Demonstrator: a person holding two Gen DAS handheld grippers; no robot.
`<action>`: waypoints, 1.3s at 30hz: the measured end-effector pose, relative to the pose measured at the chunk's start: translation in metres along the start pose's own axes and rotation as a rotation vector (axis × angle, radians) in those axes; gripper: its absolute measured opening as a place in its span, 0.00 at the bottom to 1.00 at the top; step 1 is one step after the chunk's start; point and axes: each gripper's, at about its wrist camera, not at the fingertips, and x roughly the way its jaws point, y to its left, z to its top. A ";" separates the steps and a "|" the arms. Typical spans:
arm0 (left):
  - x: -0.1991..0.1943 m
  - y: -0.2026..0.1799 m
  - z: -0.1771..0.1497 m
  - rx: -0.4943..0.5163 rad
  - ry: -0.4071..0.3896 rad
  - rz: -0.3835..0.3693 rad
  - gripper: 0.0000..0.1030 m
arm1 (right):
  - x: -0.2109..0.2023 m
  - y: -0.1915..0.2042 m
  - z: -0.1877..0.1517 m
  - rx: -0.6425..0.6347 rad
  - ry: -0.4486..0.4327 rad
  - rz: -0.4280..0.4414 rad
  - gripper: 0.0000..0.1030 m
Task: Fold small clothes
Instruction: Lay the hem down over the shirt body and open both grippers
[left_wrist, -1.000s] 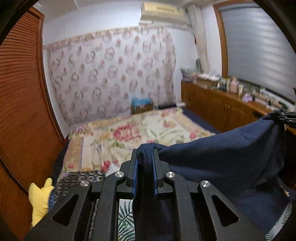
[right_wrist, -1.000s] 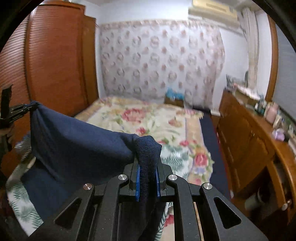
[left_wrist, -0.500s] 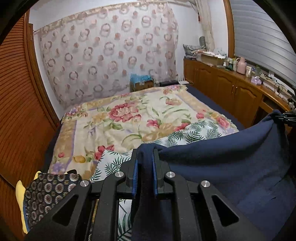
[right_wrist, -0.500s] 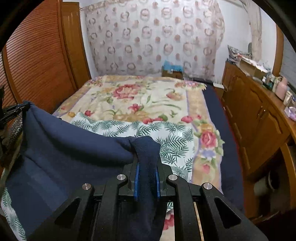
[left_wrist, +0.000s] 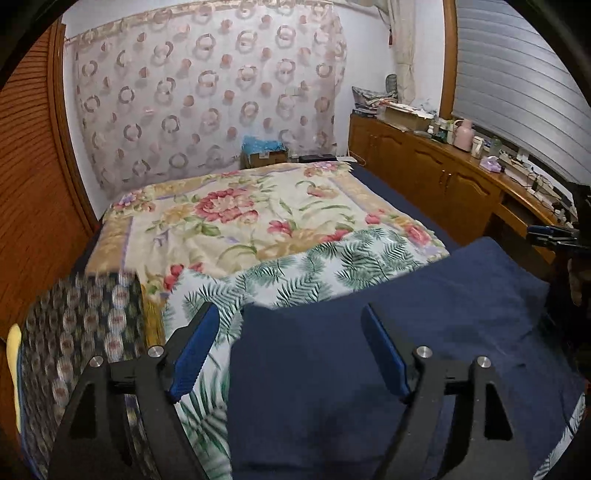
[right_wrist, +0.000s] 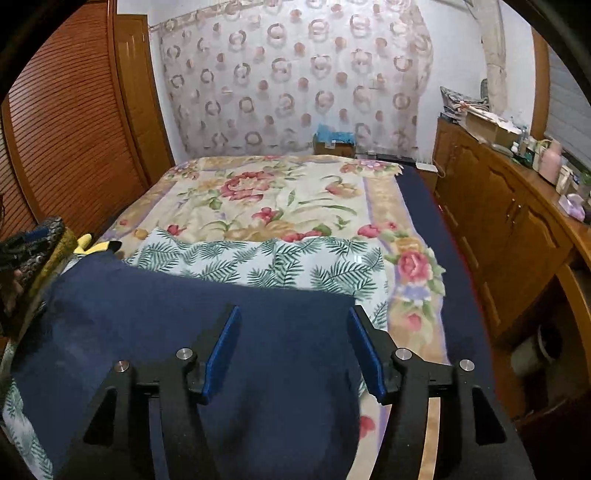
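L tongs (left_wrist: 288, 325) just opening, apart | R tongs (right_wrist: 293, 326) same | navy garment (left_wrist: 424, 332) flat on bed, unclamped

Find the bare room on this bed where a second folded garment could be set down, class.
Free: the floral blanket between the patterned curtain and the fern-print cloth. Crowded: the near end, under the navy garment, and the near-left corner with the dark patterned fabric.
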 end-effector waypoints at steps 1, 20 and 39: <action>-0.003 -0.002 -0.007 -0.011 0.000 0.000 0.78 | -0.003 0.001 -0.006 0.002 -0.004 0.001 0.60; -0.005 -0.019 -0.083 -0.078 0.128 0.004 0.78 | -0.030 -0.012 -0.078 0.141 0.141 0.018 0.60; 0.017 0.001 -0.090 -0.153 0.156 0.091 0.62 | 0.004 -0.006 -0.089 0.101 0.104 -0.003 0.60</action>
